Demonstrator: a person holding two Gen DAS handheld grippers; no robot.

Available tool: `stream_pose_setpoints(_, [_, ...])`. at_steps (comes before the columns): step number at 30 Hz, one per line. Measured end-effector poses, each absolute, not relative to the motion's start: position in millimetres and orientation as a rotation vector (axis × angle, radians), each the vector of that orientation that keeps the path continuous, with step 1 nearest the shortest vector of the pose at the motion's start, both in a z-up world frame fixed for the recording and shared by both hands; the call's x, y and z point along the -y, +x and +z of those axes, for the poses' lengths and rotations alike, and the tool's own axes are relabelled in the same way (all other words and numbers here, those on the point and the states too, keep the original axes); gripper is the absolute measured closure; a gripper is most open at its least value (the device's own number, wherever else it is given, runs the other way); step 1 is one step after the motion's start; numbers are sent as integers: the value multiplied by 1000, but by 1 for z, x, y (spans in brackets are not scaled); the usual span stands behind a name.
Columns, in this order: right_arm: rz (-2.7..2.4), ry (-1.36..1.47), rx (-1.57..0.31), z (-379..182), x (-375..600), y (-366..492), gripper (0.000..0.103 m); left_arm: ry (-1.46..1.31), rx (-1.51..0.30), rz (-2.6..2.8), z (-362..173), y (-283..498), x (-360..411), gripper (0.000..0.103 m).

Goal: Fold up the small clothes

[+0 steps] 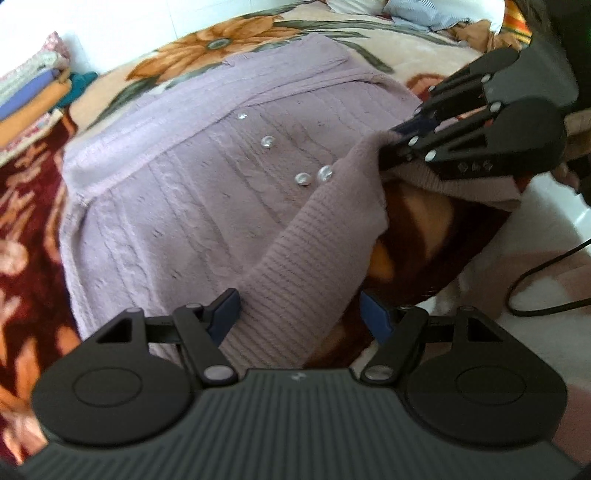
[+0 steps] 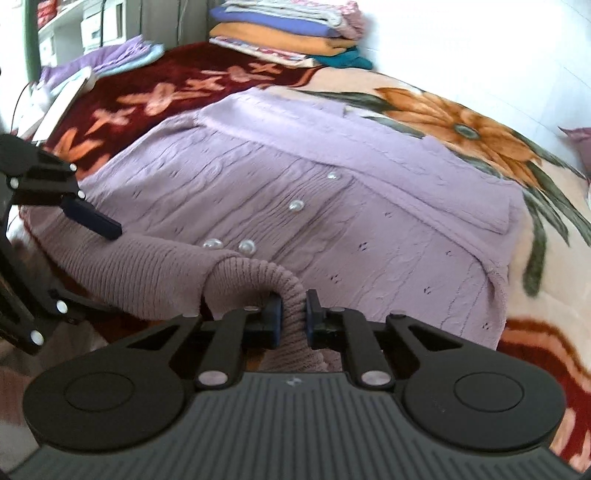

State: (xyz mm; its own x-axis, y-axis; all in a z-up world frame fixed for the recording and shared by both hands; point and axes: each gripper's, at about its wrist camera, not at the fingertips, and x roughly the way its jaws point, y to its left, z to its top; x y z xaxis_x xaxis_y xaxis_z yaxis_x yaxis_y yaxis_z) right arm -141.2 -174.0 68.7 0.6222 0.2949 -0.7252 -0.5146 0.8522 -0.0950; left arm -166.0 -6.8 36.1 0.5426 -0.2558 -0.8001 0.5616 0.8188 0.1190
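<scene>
While the lilac cardigan point(image 2: 314, 206) lies buttoned and spread across the middle of the frame on the floral blanket point(image 2: 480, 122), I have its ribbed hem point(image 2: 291, 310) pinched tight in the right gripper point(image 2: 293, 314), low centre. My left gripper point(image 1: 299, 314) stands with jaws apart, straddling the same hem at the bottom of its view, gripping nothing. I judge this the start of the bottom fold. Next I should close the left on the hem, then carry both corners up towards the collar evenly. Folded laundry point(image 2: 288, 33) sits stacked at upper centre.
</scene>
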Motion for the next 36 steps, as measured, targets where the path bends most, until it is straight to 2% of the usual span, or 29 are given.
stream_pose_setpoints(2, [463, -291, -766, 70, 176, -140, 90, 410, -866, -459, 34, -161, 5, 26])
stream_pose_setpoints(11, [466, -299, -812, 60, 180, -144, 87, 355, -859, -353, 39, -142, -19, 26])
stream_pose_setpoints(14, [469, -344, -847, 52, 183, -150, 76, 375, -848, -304, 39, -139, -25, 26])
stream_pose_setpoints(15, [475, -354, -850, 50, 185, -153, 69, 379, -849, -293, 39, -139, -26, 26])
stream_pose_setpoints(18, [483, -373, -848, 49, 194, -160, 55, 366, -856, -286, 38, -134, -30, 26])
stream_pose_setpoints(20, [482, -378, -866, 51, 201, -161, 51, 351, -852, -290, 39, -134, -32, 26])
stream_pose_setpoints(24, [457, -410, -880, 51, 211, -165, 51, 362, -820, -283, 42, -136, -31, 27])
stream_pose_setpoints(25, [451, -412, -879, 51, 213, -166, 51, 361, -811, -282, 43, -136, -31, 28])
stream_pose_setpoints(27, [435, -407, -872, 50, 215, -168, 51, 355, -801, -296, 44, -137, -31, 43])
stream_pose_setpoints(29, [428, -400, -858, 50, 214, -170, 58, 334, -806, -331, 45, -138, -30, 77])
stream_pose_setpoints(30, [426, -403, -846, 50, 212, -172, 70, 327, -804, -339, 45, -138, -30, 82])
stream_pose_setpoints(32, [412, -416, -822, 52, 208, -173, 85, 327, -787, -352, 47, -140, -27, 88])
stream_pose_setpoints(36, [372, -422, -769, 60, 205, -168, 90, 312, -750, -344, 56, -138, -25, 89])
